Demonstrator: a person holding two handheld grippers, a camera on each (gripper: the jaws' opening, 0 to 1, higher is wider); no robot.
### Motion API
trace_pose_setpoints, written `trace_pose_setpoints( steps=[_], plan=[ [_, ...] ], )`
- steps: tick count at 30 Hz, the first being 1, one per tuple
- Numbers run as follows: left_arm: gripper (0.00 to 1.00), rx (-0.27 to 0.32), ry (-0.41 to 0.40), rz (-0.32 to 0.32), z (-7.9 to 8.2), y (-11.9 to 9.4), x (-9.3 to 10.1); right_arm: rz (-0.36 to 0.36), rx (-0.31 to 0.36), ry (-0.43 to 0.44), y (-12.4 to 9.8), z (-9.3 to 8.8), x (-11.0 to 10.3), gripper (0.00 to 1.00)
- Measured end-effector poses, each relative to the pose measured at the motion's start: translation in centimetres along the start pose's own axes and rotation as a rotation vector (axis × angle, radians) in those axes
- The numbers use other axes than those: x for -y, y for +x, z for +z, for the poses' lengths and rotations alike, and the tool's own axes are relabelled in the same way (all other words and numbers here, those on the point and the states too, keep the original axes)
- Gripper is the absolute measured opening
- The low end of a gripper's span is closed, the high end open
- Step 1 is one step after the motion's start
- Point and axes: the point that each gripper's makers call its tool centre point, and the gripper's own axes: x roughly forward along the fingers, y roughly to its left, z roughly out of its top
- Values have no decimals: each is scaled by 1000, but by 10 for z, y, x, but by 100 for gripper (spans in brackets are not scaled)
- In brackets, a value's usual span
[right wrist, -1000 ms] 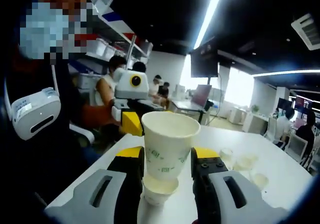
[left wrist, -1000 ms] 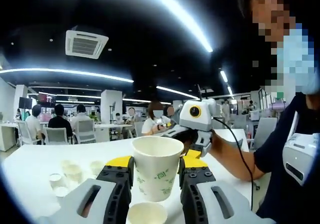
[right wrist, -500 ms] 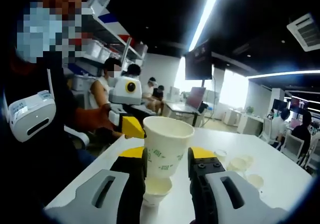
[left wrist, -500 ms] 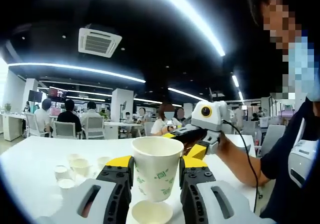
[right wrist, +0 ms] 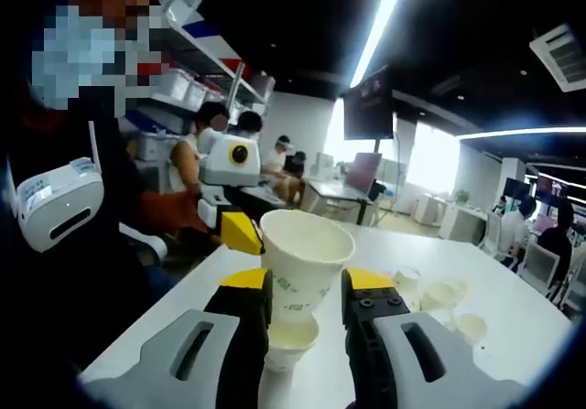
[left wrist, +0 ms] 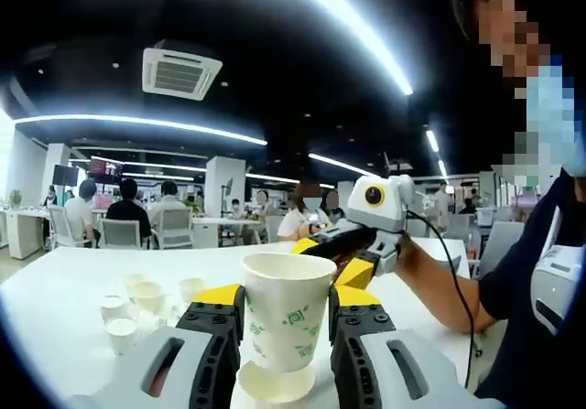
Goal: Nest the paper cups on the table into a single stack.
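In the left gripper view, the left gripper point(left wrist: 286, 322) has its yellow-tipped jaws closed in on a white paper cup point(left wrist: 286, 310) with a green print, gripping it by the sides, mouth up. Just under that cup, at the near edge of the white table point(left wrist: 55, 285), another cup point(left wrist: 275, 385) stands open-mouthed, its rim peeking out below the held one. Farther along the table from the held cup sits a loose cluster of small cups point(left wrist: 137, 304), some apart and some close together. Beyond the held cup, the right gripper point(left wrist: 352, 249) comes in, held by the person's hand, and past it people sit on chairs at other tables. In the right gripper view, the right gripper point(right wrist: 302, 304) likewise has its jaws pressed against the sides of a tilted printed cup point(right wrist: 305, 261), whose base hangs just over the mouth of a lower cup point(right wrist: 288, 340) on the table; whether they touch I cannot tell. Beyond lies the cluster of cups point(right wrist: 439, 304), and the left gripper point(right wrist: 233, 203) shows behind the held cup.
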Motion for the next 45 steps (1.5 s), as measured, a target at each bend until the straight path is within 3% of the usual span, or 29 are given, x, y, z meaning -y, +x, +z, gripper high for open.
trace_pose_setpoints(
  steps=[45],
  plan=[
    [40,-101,-25,11,-49,-4,-4,70,-142,-4,12,-46,-10,30]
  ],
)
